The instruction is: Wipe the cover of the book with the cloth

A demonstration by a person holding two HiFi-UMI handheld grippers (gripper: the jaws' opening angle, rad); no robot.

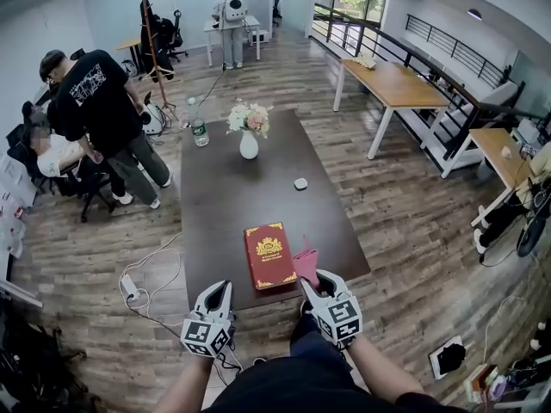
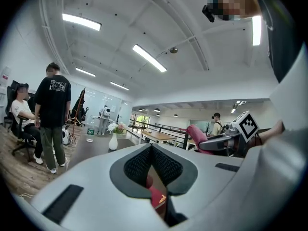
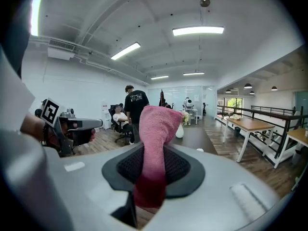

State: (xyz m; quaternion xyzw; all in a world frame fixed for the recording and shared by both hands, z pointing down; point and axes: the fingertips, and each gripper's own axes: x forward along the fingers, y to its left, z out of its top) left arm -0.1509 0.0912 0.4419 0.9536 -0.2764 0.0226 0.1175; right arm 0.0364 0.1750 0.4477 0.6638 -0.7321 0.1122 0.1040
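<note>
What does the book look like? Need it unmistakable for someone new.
Find the long dark table in the room's middle. At its near end lies the book, flat, beside the pink cloth. It is the only red rectangle with gold ornament on its cover.

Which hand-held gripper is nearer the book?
Right. The right hand-held gripper, holding the cloth, is just off the book's right edge; the left hand-held gripper sits off its near-left corner.
</note>
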